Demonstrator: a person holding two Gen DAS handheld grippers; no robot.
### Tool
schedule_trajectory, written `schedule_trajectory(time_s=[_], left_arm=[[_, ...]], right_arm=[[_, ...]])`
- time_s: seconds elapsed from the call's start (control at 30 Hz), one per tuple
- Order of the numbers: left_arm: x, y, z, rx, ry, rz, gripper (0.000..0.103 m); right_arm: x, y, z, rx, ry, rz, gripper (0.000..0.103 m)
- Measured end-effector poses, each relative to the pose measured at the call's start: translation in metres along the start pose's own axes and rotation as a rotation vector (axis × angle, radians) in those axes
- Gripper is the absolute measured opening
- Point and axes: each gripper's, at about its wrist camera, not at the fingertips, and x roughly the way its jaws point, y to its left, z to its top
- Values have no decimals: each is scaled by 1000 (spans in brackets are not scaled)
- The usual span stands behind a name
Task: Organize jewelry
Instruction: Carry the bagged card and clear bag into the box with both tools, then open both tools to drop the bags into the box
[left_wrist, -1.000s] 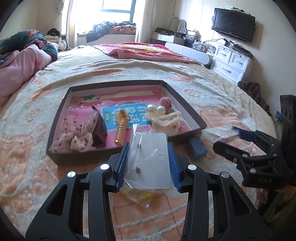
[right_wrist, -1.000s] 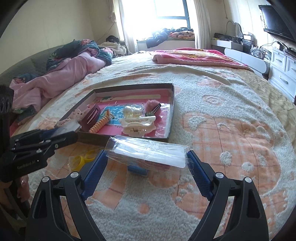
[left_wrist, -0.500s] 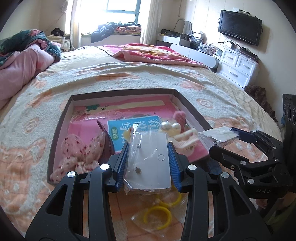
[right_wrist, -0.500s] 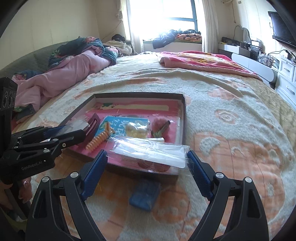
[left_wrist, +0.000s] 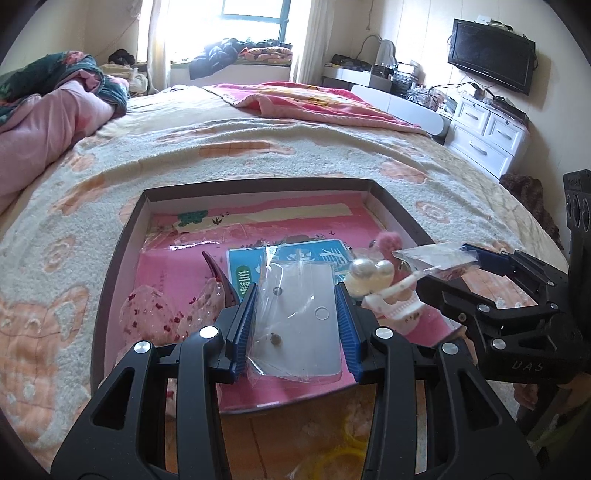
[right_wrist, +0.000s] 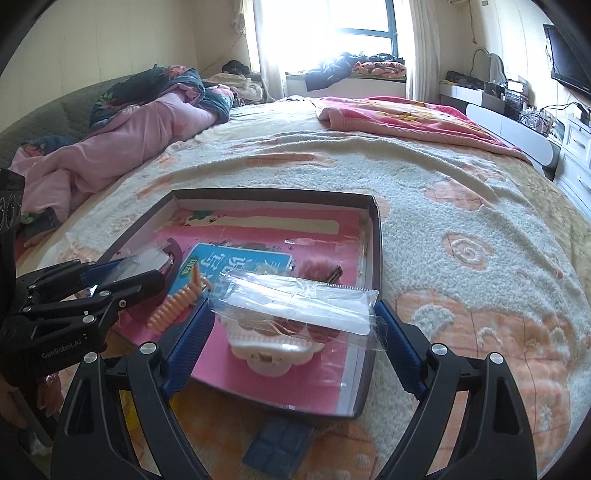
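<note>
A dark shallow box (left_wrist: 122, 243) with a pink lining lies on the bed; it also shows in the right wrist view (right_wrist: 375, 236). My left gripper (left_wrist: 295, 325) is shut on a clear earring packet (left_wrist: 295, 321), held over the box's near part. My right gripper (right_wrist: 295, 325) is shut on a second clear packet (right_wrist: 295, 302), held over the box's near right corner. In the box lie a pearl clip (left_wrist: 371, 275), a white claw clip (right_wrist: 271, 350), an orange spiral tie (right_wrist: 177, 302), a pink scrunchie (left_wrist: 147, 314) and a pink pompom clip (left_wrist: 389, 242).
Yellow rings (left_wrist: 351, 435) in a bag lie on the blanket in front of the box. A small blue case (right_wrist: 280, 439) lies by the box's near edge. Pink bedding (right_wrist: 110, 147) is piled at the left. A white dresser (left_wrist: 487, 136) stands at the right.
Both grippers have moved forward with their packets, from in front of the box to over its near part. The blue case and yellow rings now lie behind the fingertips.
</note>
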Motion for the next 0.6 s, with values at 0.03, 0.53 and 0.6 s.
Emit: schedule_trajectory(time_s=[0.03,0.53,0.6], left_arm=[[1,1,1,-2,1,3,33],[21,10,4,-23,41,18,36],[19,11,3,-27,38,18,42]], right_arm=[[2,0,1,-3,2,-4,85],[22,2,-3,-6,60,14,89],[18,3,-6,-9,58,22,89]])
